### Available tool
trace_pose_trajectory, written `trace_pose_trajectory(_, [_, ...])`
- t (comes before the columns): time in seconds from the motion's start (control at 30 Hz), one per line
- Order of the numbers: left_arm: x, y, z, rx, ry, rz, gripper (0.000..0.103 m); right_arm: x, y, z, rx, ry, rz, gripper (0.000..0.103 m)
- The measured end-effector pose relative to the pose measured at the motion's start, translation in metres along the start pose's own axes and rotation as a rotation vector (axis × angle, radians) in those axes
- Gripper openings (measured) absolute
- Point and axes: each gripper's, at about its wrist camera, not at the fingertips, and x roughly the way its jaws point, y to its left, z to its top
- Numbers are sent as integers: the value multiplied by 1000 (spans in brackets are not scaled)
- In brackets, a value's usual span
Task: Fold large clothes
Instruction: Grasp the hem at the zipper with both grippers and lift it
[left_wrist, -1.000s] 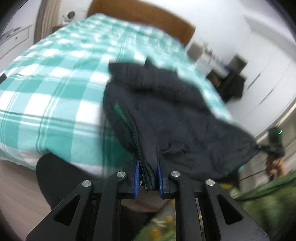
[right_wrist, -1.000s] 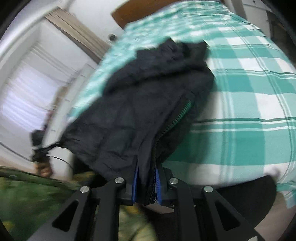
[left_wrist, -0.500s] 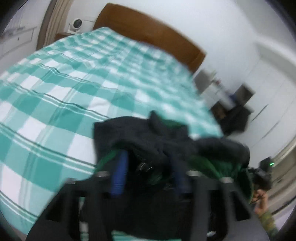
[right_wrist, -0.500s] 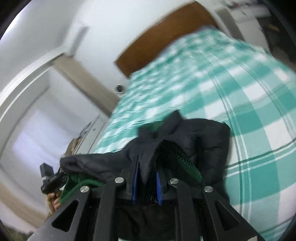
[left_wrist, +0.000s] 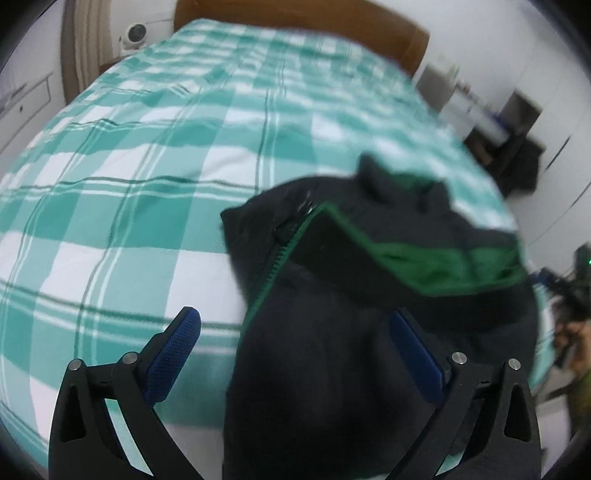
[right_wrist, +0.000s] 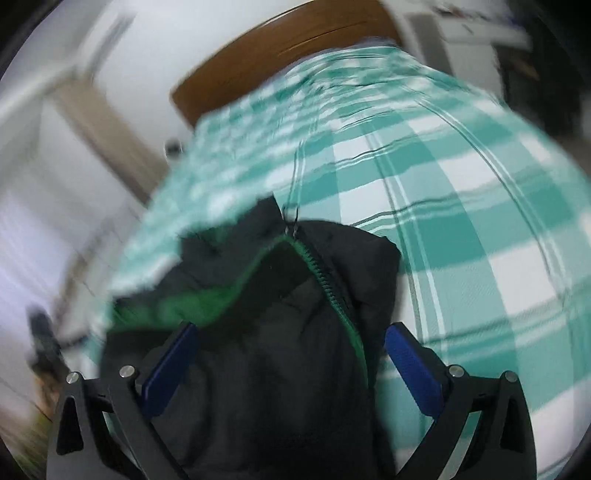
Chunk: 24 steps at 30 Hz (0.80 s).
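Left wrist view: the left tongs (left_wrist: 297, 347) are seen spread wide apart, with the blue pads (left_wrist: 173, 354) set well away from each other and nothing pinched between them; a black jacket (left_wrist: 332, 332) with a green lining (left_wrist: 443, 258) is seen lying on the bed (left_wrist: 129, 184), which is covered in a teal and white checked sheet; the jacket is bunched near the bed's near edge, its green-edged zipper (left_wrist: 277, 254) running up toward the collar (left_wrist: 373, 173), and its lower part passes between the spread fingers without being gripped; a brown headboard (left_wrist: 314, 18) is seen at the far end of the bed, a small white camera (left_wrist: 135, 35) beside it, and a dark unit (left_wrist: 517, 147) against the wall to the right; much of the far scene is blurred. Right wrist view: the right tongs (right_wrist: 291, 350) are likewise released, the blue pads (right_wrist: 410, 362) held far apart on either side of the jacket (right_wrist: 266, 369); the garment is seen heaped on the checked bed (right_wrist: 480, 221), with the zipper (right_wrist: 325, 280) curving down its middle and the green lining (right_wrist: 184, 306) turned out at the left; the headboard (right_wrist: 280, 48) is seen beyond, and the surroundings are smeared by blur.
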Motion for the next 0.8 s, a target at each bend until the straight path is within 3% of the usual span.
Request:
trace_pose_trajectory(0.03, [12,-2,1,2,15,13,89,9,2,-2,-15,20,-20,103])
trace_pose_trajectory(0.07, [19,-4,1,3,28,9,56,15,3,-5,-28,42,-19,100])
trace_pose_trajectory(0.1, [24,-5,-1,-1,50,-9,44,23,12,-7,-69,72,-40,72])
trace_pose_trajectory(0.13, [21,-7,-5,-1,42,-12,23,22,17,-12,-106,79,-67,38])
trace_pose_trajectory(0.17, [11,-11,-12,17,14,-4,13,17,26,-16,-153,68,-121,34])
trace_pose_trajectory(0.23, [-14,-17,-27,62,-33,-2,10,-6,40,-26,-217,24,-171,17])
trace_pose_trajectory(0.37, [-83,-20,-41,58,-127,-86,9,-72,60,-31,-265,-59,-111,15])
trace_pose_trajectory(0.47, [-131,-25,-21,22,-234,-151,9,-108,73,-11,-288,-139,-94,15])
trace_pose_trajectory(0.53, [-143,-25,5,-18,-296,-168,9,-118,74,17,-275,-207,-105,15])
trace_pose_trajectory(0.67, [-100,-22,66,-77,-341,-97,10,-65,57,76,-180,-247,-154,15])
trace_pose_trajectory(0.8, [9,-26,104,-65,-276,76,10,36,20,98,-44,-151,-218,15])
